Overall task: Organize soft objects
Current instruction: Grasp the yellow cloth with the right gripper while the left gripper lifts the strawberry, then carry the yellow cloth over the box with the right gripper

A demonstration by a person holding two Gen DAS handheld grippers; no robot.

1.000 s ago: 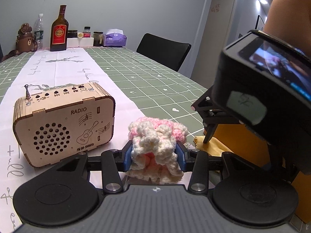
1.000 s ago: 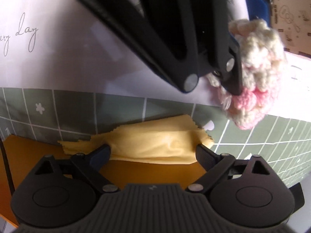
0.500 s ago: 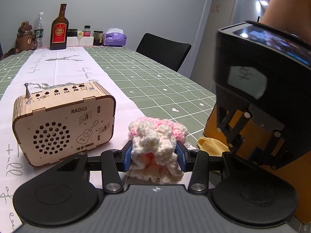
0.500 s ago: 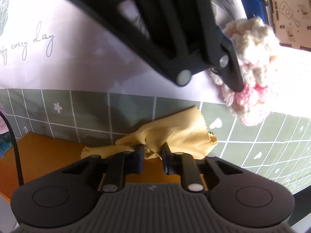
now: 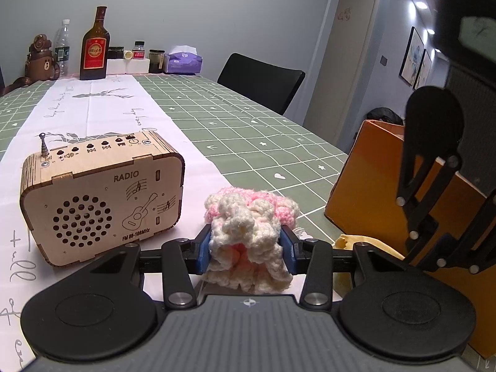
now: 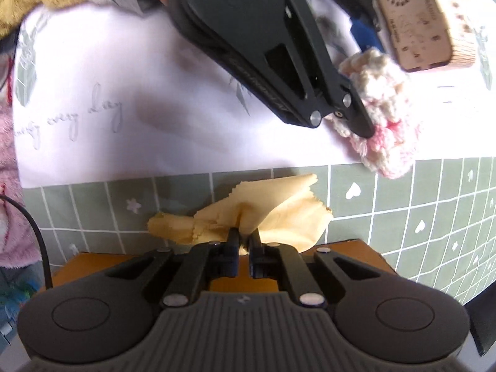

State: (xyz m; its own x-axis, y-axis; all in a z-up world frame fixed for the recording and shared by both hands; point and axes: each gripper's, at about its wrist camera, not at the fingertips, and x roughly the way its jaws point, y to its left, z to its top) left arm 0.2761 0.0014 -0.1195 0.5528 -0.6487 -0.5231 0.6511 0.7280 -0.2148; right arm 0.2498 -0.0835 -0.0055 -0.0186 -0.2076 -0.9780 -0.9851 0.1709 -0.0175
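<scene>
Pinched nearly together, the right gripper (image 6: pixel 244 238) has a fold of the yellow cloth (image 6: pixel 279 214) between its pads, its jaws having just closed on it; the cloth hangs bunched above the green checked table (image 6: pixel 434 192), just over the rim of the orange box (image 6: pixel 93 263). Beside it, the left gripper (image 5: pixel 246 248) squeezes the pink-and-cream crocheted piece (image 5: pixel 248 217), which rests on the white runner (image 5: pixel 93 108) near the wooden radio (image 5: pixel 99 195). Both items look light and limp. The thin cloth will likely droop and could slip, so a gathered fold suits it; the bulky crochet compresses, and a grip across its middle seems secure.
</scene>
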